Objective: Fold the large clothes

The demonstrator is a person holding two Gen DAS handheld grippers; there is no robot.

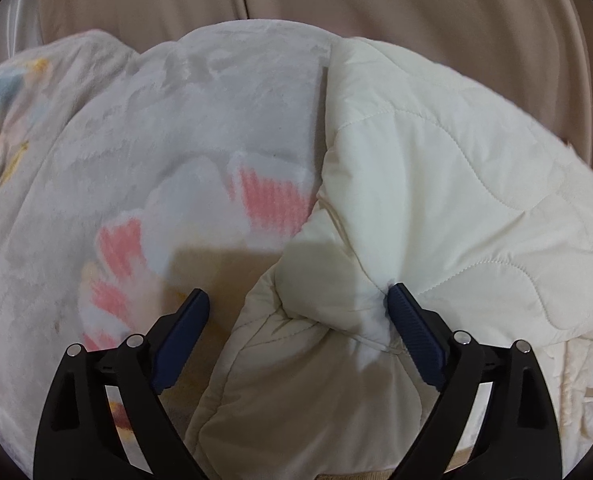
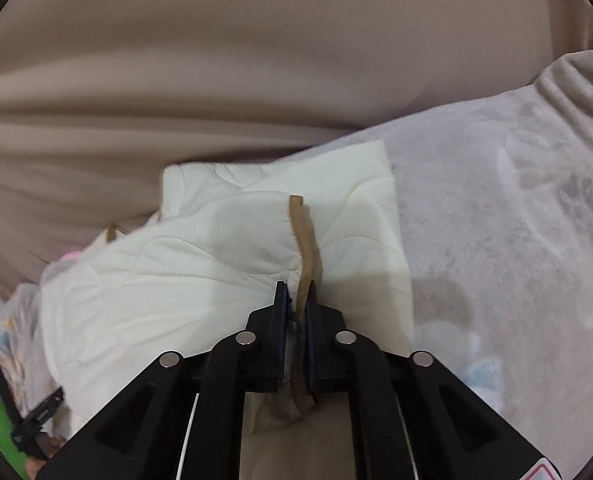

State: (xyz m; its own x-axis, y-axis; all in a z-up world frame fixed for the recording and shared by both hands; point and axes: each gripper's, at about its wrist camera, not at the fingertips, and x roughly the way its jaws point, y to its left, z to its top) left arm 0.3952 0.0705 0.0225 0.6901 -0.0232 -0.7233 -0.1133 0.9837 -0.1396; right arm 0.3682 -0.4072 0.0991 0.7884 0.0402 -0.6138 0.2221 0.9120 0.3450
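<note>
Meanwhile, right gripper (image 2: pixel 296 292) clenched on cream quilted jacket's (image 2: pixel 216 256) tan trim (image 2: pixel 306 240) at 12 o'clock, left gripper (image 1: pixel 296 300) released w/ fabric between jaws.

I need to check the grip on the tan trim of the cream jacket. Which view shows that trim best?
The right wrist view: the tan trim runs down the cream jacket into the right gripper, which is shut on it. The left wrist view shows only quilted jacket between the open left gripper's fingers; no tan trim is clear there.

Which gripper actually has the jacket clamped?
The right gripper: shut on the cream quilted jacket's tan trim. The left gripper is open.
</note>
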